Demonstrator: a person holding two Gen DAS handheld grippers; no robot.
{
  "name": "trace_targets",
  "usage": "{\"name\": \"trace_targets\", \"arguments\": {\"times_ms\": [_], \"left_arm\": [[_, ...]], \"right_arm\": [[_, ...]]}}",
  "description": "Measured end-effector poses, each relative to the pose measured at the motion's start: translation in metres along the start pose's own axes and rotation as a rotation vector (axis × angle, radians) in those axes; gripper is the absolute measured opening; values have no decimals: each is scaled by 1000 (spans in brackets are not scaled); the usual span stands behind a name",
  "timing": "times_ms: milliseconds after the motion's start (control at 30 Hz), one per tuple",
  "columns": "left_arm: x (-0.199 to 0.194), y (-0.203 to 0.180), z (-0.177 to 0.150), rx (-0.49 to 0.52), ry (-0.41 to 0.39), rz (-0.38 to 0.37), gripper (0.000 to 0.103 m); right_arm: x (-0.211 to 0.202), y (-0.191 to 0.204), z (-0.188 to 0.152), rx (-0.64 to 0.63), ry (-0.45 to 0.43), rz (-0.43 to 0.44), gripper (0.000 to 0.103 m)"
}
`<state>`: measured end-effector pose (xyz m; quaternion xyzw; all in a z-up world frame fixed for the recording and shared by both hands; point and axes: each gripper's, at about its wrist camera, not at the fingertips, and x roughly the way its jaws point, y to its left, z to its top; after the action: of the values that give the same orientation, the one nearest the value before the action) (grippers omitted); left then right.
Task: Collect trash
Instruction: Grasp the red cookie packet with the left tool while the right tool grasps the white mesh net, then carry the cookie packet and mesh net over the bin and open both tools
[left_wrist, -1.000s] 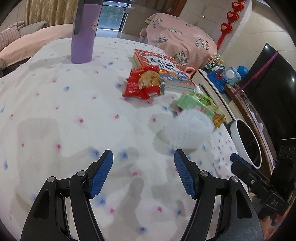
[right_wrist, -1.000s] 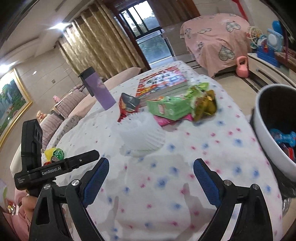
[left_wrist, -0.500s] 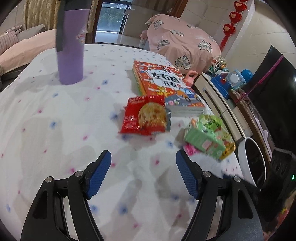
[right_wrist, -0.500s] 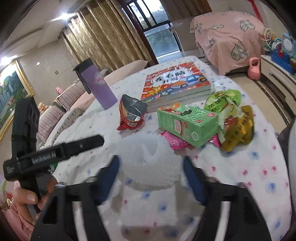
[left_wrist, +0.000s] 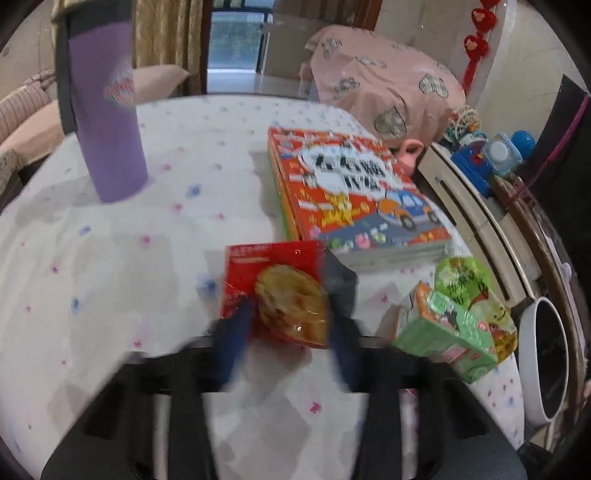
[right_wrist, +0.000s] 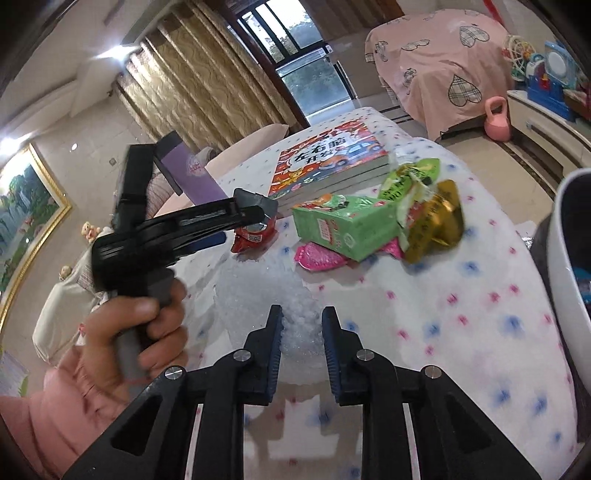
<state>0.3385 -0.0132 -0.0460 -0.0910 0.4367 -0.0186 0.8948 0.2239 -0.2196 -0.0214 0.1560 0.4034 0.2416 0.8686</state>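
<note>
On floral tablecloth (left_wrist: 110, 258), red biscuit packet (left_wrist: 280, 295), children's book (left_wrist: 354, 195) with Chinese title

Open cloth: lay bare at left tablecloth (left_wrist: 110, 258).
Blocked right: picture book (left_wrist: 354, 199), green carton (left_wrist: 443, 332) crowded there.
Upper left: purple bottle (left_wrist: 103, 118) stood.

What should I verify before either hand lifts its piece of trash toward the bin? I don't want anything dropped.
1. Right gripper around the white foam net: ok, fingers closing with the net between them.
2. Left gripper around the red snack wrapper: ok, fingers closing on either side; blurred.
3. Firm grip on either item: cannot tell.
4. White bin within view at the table's edge: ok.
5. Book and purple bottle clear of both grippers: ok.
6. Green carton and other wrappers left to collect: not ok.
</note>
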Motion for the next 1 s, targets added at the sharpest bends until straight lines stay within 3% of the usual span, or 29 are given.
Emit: {"name": "trace_targets", "arguments": {"times_ms": [67, 233, 300, 633, 1000], "left_arm": [[-6, -1, -4, 15, -20, 11, 23], [-32, -2, -26, 14, -14, -46, 17], [-44, -5, -36, 17, -10, -72, 8], [-91, -38, -72, 74, -7, -200, 8], [-111, -101, -98, 180, 21, -293, 8]], "right_arm": [[-7, -3, -2, 10, -10, -2, 21], [-22, -8, -4, 30, -35, -9, 21], [-28, -10, -4, 34, -48, -12, 21], [-65, -20, -11, 55, -115, -48, 21], [-120, -51, -24, 110, -196, -120, 21]]}}
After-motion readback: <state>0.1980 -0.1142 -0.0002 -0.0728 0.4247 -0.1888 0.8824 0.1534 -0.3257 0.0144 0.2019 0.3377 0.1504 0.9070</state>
